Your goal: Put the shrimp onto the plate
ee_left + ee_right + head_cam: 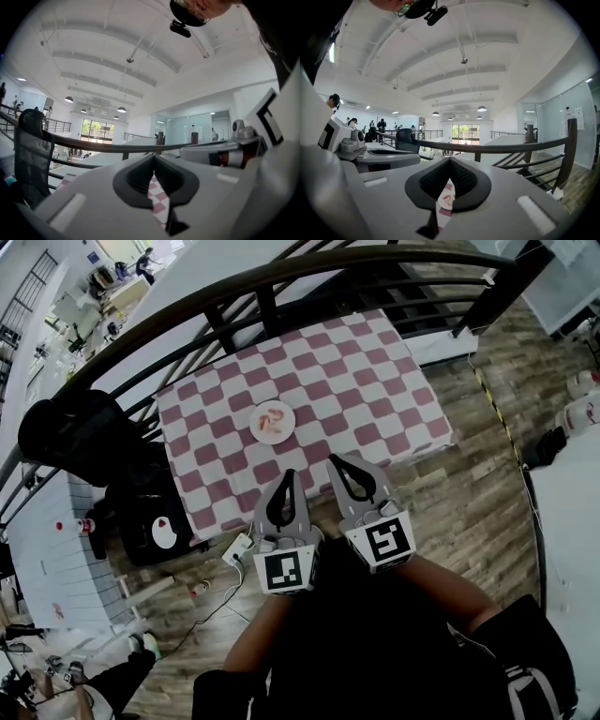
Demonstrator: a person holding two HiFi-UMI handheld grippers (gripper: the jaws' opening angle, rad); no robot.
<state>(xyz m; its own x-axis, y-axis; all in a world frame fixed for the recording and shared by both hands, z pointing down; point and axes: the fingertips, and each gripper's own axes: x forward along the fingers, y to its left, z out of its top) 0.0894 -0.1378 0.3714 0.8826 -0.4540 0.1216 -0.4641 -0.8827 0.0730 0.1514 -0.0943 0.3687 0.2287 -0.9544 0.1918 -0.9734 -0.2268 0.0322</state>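
Shrimp (273, 420): a pink-orange curl was seen lying on the white plate (255, 431), at mid-table and well apart from both grippers.
Step in hand: the placing was judged to be done or nearly done. No loose shrimp was made out on the cloth, though small pieces could not be ruled out.
Doing it well: if another piece is to be moved, the jaws should be parted before the descent and set on either side of the body. They should be closed gently and released low over the plate's middle, so that nothing slides off the rim.
Left gripper (288, 474): it was held close to the body over the table's near edge. Its jaws were brought together at the tips with nothing clamped, and only checked cloth was seen through the slit.
Right gripper (334, 459): it was held just beside the left, with its jaws likewise closed and empty. The plate was framed in the slit between them, far off.
Tablecloth (375, 381): it was checked in red and white and was bare except for the plate.
Railing (281, 273): a dark curved rail was seen beyond the table.
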